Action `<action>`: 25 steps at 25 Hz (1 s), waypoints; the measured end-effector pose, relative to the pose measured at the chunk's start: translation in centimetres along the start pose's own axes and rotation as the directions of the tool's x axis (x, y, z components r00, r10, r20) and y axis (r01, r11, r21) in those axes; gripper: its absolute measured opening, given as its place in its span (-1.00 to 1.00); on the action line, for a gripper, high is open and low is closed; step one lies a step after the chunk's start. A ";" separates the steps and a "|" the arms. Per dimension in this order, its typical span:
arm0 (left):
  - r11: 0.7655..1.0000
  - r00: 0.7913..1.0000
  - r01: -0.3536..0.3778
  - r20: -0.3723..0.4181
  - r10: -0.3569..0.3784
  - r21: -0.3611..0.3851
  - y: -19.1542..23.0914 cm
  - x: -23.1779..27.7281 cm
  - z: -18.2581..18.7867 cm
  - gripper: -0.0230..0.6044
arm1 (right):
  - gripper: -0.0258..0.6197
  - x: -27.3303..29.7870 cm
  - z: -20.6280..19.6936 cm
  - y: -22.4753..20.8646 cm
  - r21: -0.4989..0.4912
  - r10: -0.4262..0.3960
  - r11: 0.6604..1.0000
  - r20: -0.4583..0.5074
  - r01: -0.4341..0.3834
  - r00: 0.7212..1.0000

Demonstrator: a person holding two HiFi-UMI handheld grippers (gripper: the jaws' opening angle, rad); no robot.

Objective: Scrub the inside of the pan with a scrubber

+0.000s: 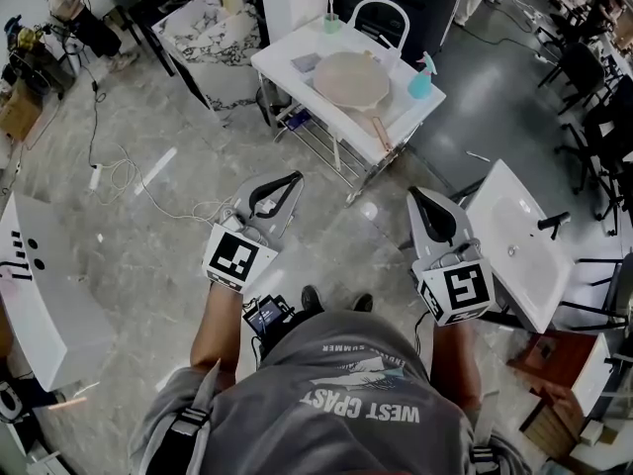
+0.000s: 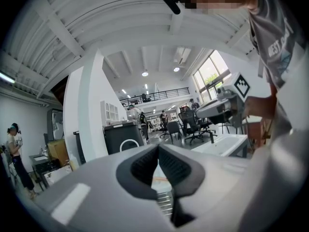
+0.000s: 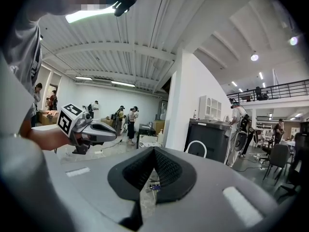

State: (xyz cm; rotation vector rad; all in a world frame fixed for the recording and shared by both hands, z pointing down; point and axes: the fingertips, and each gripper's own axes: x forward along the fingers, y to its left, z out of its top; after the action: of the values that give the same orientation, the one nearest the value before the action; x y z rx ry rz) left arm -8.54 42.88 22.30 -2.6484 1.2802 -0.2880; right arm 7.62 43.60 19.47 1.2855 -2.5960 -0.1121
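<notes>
A round tan pan [image 1: 351,79] with a long handle lies on a white table [image 1: 282,55] some way ahead of me. A flat grey pad [image 1: 306,62], possibly the scrubber, lies beside it on the left. I hold both grippers in the air over the floor, well short of the table. My left gripper [image 1: 297,176] is shut with nothing in it, its fingertips meeting in the left gripper view [image 2: 158,146]. My right gripper [image 1: 413,194] is likewise shut and empty [image 3: 153,150]. Each gripper also shows in the other's view, the right one [image 2: 219,108] and the left one [image 3: 91,129].
A teal spray bottle [image 1: 422,82] and a small cup [image 1: 330,23] stand on the table, with a white chair [image 1: 381,13] behind it. A white sink [image 1: 514,240] sits at my right and a white panel [image 1: 40,285] at my left. Cables [image 1: 119,176] trail across the floor. People stand in the background.
</notes>
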 end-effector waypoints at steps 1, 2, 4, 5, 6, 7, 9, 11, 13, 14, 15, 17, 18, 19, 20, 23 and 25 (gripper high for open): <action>1.000 1.000 0.000 0.000 0.000 0.000 0.2 -0.1 -0.2 -0.92 | -0.92 0.2 0.0 0.1 0.007 0.000 1.000 0.002 0.000 1.000; 1.000 1.000 0.000 0.000 0.000 -0.001 0.4 -0.2 -0.3 -0.92 | -0.92 0.4 0.1 0.2 0.015 -0.001 1.000 0.006 0.001 1.000; 1.000 1.000 -0.002 0.002 0.002 0.001 0.9 -0.3 -0.6 -0.92 | -0.92 0.7 0.0 0.4 0.030 -0.006 1.000 0.013 0.006 1.000; 1.000 1.000 -0.002 0.002 0.002 0.002 1.1 -0.4 -0.6 -0.92 | -0.92 0.8 -0.1 0.4 0.037 -0.010 0.999 0.014 0.009 1.000; 1.000 1.000 -0.001 0.003 0.001 0.003 1.3 -0.4 -0.7 -0.92 | -0.92 0.9 -0.2 0.5 0.043 -0.014 0.999 0.015 0.013 1.000; 1.000 1.000 0.000 0.005 0.000 0.003 1.4 -0.5 -0.7 -0.92 | -0.92 1.0 -0.3 0.5 0.048 -0.018 0.999 0.017 0.017 1.000; 1.000 1.000 0.007 0.008 -0.007 0.006 1.6 -0.5 -0.7 -0.92 | -0.92 1.1 -0.4 0.5 0.052 -0.027 0.998 0.018 0.026 0.999; 1.000 1.000 0.011 0.009 -0.011 0.009 2.0 -0.3 -0.8 -0.92 | -0.92 1.3 -0.3 0.3 0.053 -0.037 0.998 0.018 0.036 0.999; 1.000 1.000 0.013 0.008 -0.014 0.005 2.4 0.1 -1.0 -0.92 | -0.92 1.6 -0.3 0.0 0.054 -0.043 0.998 0.011 0.043 0.999; 1.000 1.000 0.015 0.008 -0.015 0.002 2.6 0.4 -1.1 -0.92 | -0.92 1.8 -0.3 -0.3 0.056 -0.046 0.997 0.009 0.045 0.999; 1.000 1.000 0.016 0.008 -0.016 -0.001 2.8 0.7 -1.1 -0.92 | -0.92 2.0 -0.4 -0.6 0.058 -0.049 0.997 0.010 0.048 0.999; 1.000 1.000 0.018 0.003 -0.018 -0.005 3.0 1.5 -1.4 -0.92 | -0.92 2.6 -0.5 -1.3 0.066 -0.052 0.997 0.014 0.051 0.999; 1.000 1.000 0.018 -0.003 -0.018 -0.007 3.1 1.9 -1.6 -0.92 | -0.92 2.9 -0.6 -1.8 0.070 -0.051 0.996 0.015 0.050 0.999; 1.000 1.000 0.017 -0.009 -0.017 -0.008 3.3 2.4 -1.8 -0.92 | -0.92 3.3 -0.7 -2.2 0.073 -0.049 0.996 0.015 0.048 0.999; 1.000 1.000 0.015 -0.015 -0.016 -0.009 3.5 3.0 -2.0 -0.92 | -0.92 3.8 -0.9 -2.7 0.076 -0.045 0.996 0.015 0.043 0.999; 1.000 0.999 0.003 -0.035 -0.003 -0.003 4.2 4.9 -2.5 -0.92 | -0.92 5.5 -1.4 -4.5 0.088 -0.027 0.996 0.026 0.024 0.999; 1.000 0.998 -0.015 -0.054 0.014 -0.002 4.8 6.3 -2.8 -0.92 | -0.92 6.8 -1.9 -5.9 0.097 -0.008 0.995 0.032 0.005 0.999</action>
State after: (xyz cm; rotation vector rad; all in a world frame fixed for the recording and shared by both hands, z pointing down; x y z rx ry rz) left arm -9.05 34.77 24.38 -2.6490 1.3157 -0.3579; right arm 8.64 34.72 21.49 1.3353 -2.6548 -0.0082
